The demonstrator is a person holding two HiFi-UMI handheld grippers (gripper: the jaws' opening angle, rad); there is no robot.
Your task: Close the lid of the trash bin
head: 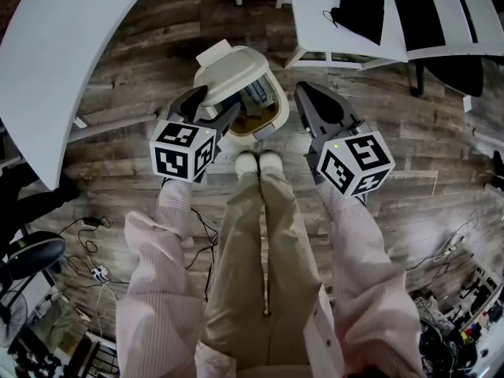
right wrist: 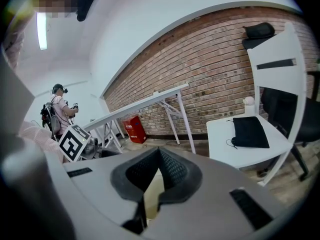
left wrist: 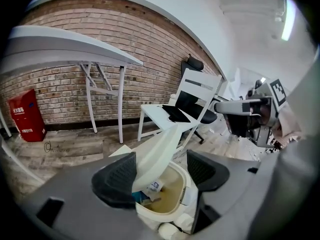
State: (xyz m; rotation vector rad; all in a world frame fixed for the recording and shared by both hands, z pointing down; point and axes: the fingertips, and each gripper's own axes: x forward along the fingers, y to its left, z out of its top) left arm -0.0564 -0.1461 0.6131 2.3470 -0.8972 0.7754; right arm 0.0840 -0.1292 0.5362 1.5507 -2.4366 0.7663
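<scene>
Trash bin (head: 277,110): stood on the wooden floor (head: 142,61), just ahead of the person's shoes (head: 258,162); rubbish lay inside
Lid (head: 232,71): raised and tilted over the far rim; bin not closed
Left gripper (head: 209,107): jaws wide apart, with the lid (left wrist: 160,151) standing between them, nearer the left pad (left wrist: 116,178); contact could not be told
Right gripper (head: 305,93): jaws together at the tips, holding nothing; beside the bin's right side
Table (right wrist: 235,149): white, bearing a black pouch (right wrist: 248,132)

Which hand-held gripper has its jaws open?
The left hand-held gripper: its jaws stand apart, the raised lid seen between them, while the right hand-held gripper is shut.
</scene>
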